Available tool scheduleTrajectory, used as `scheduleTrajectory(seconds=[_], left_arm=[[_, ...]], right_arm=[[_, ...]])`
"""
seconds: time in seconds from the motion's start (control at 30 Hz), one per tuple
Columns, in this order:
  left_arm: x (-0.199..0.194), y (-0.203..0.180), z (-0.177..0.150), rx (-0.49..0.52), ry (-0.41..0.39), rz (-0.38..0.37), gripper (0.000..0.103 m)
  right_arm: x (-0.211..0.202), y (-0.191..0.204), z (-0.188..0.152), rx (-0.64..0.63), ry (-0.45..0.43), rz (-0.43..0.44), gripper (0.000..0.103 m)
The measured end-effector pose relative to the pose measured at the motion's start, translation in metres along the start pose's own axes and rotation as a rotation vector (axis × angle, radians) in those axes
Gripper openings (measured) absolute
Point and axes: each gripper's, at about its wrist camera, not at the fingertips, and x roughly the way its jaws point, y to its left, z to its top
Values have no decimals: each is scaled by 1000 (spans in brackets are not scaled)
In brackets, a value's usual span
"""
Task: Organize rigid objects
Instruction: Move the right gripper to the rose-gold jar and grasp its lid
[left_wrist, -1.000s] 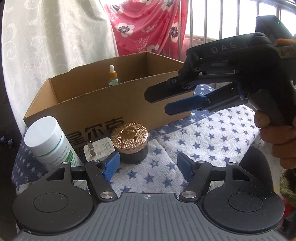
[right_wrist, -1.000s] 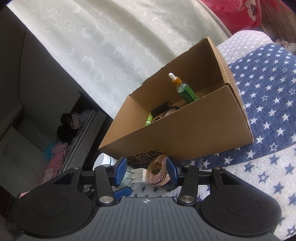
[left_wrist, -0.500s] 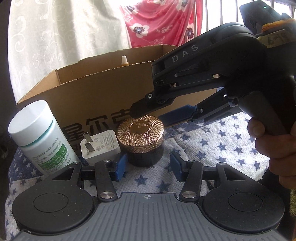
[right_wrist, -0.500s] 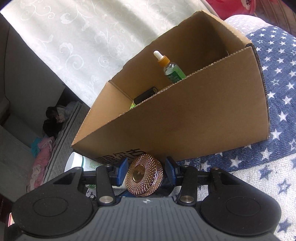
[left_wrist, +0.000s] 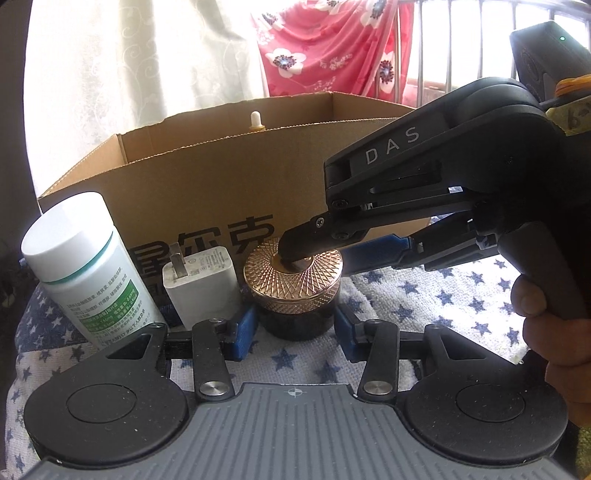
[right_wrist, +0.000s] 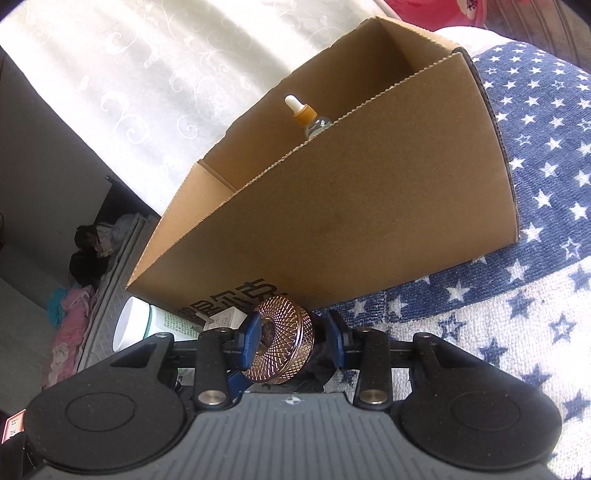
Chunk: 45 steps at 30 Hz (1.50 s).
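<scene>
jar: squat dark glass jar with ribbed rose-gold metal lid (left_wrist: 295, 284), on star-print cloth (left_wrist: 424, 295) against cardboard box (left_wrist: 229, 199) front wall | feel: stiff, weighty, breakable, lid slick | left tongs (left_wrist: 294, 328): just narrowing, straddling base, contact unclear | right tongs (right_wrist: 291, 338): just narrowing, one finger atop lid, clamp unclear | hold: base sides

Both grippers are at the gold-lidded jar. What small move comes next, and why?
Probably finish closing the left gripper, whose jaws have just been closing with the jar between them; the right gripper, also just closing, brackets its gold lid.
</scene>
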Motion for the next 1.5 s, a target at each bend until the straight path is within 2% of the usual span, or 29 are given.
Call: scheduleTrajectory(seconds=[0.27,0.33,0.43,0.57,0.9,1.5], left_arm=[[-35,10,-7,20,66,-72,45],[-33,9,-12,27,94,-76,45],[-35,4,-16,52,81,-61,45],[-31,-2,-15,77,77,-46,48],[-12,0,-5,58,97,-48,55],[1,4,-2,-15,114,-72,55]], right_arm=[[-20,13,-27,-6,34,3,41],[-17,13,-33,-12,48,-6,41],[-18,13,-36,-9,41,3,42],[-18,10,-36,5,44,9,42],[-17,5,-37,32,38,29,43],[-15,6,-37,35,41,26,47]])
